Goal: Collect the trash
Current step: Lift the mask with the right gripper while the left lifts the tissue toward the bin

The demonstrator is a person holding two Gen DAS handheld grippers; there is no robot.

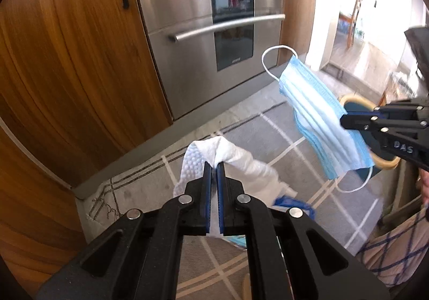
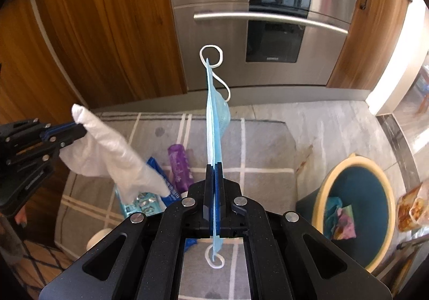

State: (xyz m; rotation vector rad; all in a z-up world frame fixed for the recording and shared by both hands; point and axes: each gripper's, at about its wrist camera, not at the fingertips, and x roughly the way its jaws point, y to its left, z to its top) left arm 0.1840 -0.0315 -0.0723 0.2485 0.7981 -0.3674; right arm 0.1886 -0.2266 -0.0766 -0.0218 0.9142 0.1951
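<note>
My left gripper (image 1: 213,166) is shut on a crumpled white paper towel (image 1: 241,158), held above the rug; it also shows in the right wrist view (image 2: 107,155), with the left gripper (image 2: 77,128) at the left edge. My right gripper (image 2: 213,166) is shut on a blue surgical mask (image 2: 215,123) that stands edge-on, its white ear loops hanging at both ends. In the left wrist view the mask (image 1: 319,117) hangs flat from the right gripper (image 1: 346,120). A teal bin with a cream rim (image 2: 321,192) stands at lower right, with coloured scraps inside.
On the grey checked rug (image 2: 268,150) lie a purple wrapper (image 2: 180,166), a blue packet (image 2: 158,174) and a blister pack (image 2: 144,203). A steel oven (image 2: 268,32) and wooden cabinets (image 2: 93,32) stand behind. A food bag (image 2: 413,206) lies far right.
</note>
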